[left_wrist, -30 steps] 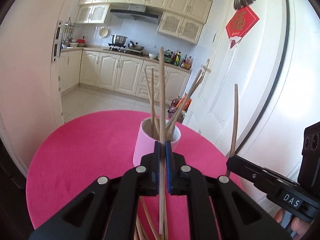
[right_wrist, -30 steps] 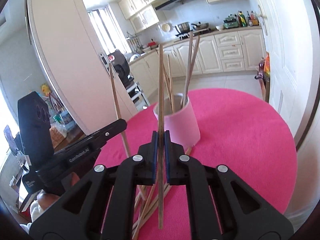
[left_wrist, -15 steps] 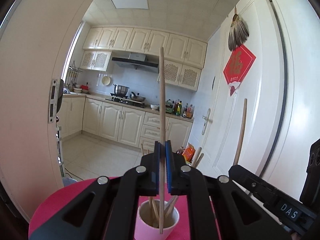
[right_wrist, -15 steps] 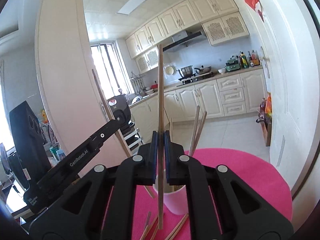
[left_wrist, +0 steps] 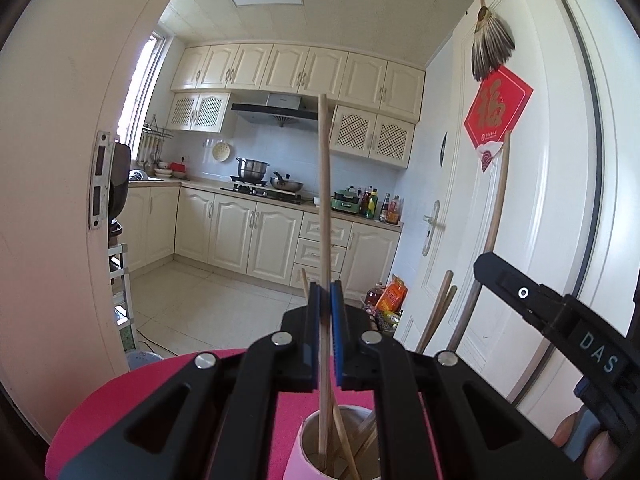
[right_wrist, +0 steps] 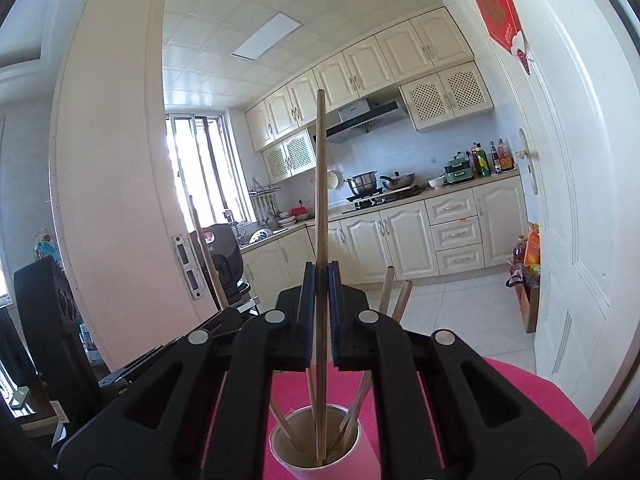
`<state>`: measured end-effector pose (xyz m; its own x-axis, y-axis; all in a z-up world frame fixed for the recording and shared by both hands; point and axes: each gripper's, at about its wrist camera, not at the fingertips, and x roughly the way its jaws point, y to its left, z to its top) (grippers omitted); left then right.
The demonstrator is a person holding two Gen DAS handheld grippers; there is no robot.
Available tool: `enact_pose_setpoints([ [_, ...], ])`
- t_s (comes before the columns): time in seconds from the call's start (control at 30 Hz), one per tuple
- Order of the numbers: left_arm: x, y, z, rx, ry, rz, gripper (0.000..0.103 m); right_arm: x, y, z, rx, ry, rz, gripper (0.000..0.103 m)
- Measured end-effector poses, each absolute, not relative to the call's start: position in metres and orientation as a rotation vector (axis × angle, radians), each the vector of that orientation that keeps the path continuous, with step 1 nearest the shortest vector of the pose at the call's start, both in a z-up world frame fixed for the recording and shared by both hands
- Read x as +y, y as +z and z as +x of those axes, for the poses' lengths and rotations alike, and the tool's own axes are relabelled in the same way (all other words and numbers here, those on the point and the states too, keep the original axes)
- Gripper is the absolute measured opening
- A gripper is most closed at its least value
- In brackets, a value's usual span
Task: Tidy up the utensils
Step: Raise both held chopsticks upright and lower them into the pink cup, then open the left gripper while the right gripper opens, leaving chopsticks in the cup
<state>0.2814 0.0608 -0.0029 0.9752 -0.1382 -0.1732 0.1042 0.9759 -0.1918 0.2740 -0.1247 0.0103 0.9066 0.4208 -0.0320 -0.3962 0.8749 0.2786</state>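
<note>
My left gripper (left_wrist: 325,292) is shut on an upright wooden chopstick (left_wrist: 325,200), and the stick's lower end dips into the pink cup (left_wrist: 294,464) on the pink table (left_wrist: 120,400). My right gripper (right_wrist: 320,276) is likewise shut on an upright chopstick (right_wrist: 320,184) whose tip reaches down inside the cup (right_wrist: 360,468). Several other chopsticks (right_wrist: 400,300) lean in that cup. Each gripper shows in the other's view: the right one (left_wrist: 560,320) with its stick (left_wrist: 496,216), the left one (right_wrist: 160,360) with its stick (right_wrist: 208,256).
A white door (left_wrist: 540,240) stands close on the right and a door frame (left_wrist: 60,200) on the left. Behind the table lies a tiled kitchen floor (left_wrist: 200,300) with cream cabinets. A hand (left_wrist: 600,452) holds the right gripper's handle.
Both grippers have risen and tipped up from looking down at the table to about level. Each carried its chopstick up, and the lower ends now hang inside the cup.
</note>
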Motion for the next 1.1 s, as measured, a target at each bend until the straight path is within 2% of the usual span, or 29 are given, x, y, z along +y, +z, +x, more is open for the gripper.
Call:
enact_pose_setpoints([
  [0.47, 0.060, -0.015, 0.287, 0.268, -0.134, -0.168, 0.007, -0.122, -0.009, 0.277, 0.135, 0.392, 0.208, 0.007],
  [0.5, 0.059, -0.015, 0.287, 0.273, -0.133, -0.165, 0.008, -0.122, -0.011, 0.277, 0.142, 0.393, 0.209, 0.007],
  [0.53, 0.060, -0.015, 0.287, 0.278, -0.132, -0.164, 0.016, -0.122, -0.012, 0.277, 0.145, 0.391, 0.209, 0.007],
  [0.57, 0.060, -0.016, 0.286, 0.280, -0.128, -0.166, 0.028, -0.122, -0.012, 0.277, 0.150, 0.389, 0.207, 0.007],
  [0.6, 0.061, -0.016, 0.285, 0.279, -0.124, -0.168, 0.030, -0.122, -0.013, 0.278, 0.155, 0.389, 0.206, 0.007],
  [0.83, 0.066, -0.014, 0.280, 0.295, -0.125, -0.179, 0.031, -0.121, -0.016, 0.274, 0.169, 0.382, 0.200, 0.007],
  [1.1, 0.067, -0.011, 0.271, 0.299, -0.112, -0.169, 0.036, -0.119, -0.019, 0.270, 0.198, 0.378, 0.199, 0.007],
])
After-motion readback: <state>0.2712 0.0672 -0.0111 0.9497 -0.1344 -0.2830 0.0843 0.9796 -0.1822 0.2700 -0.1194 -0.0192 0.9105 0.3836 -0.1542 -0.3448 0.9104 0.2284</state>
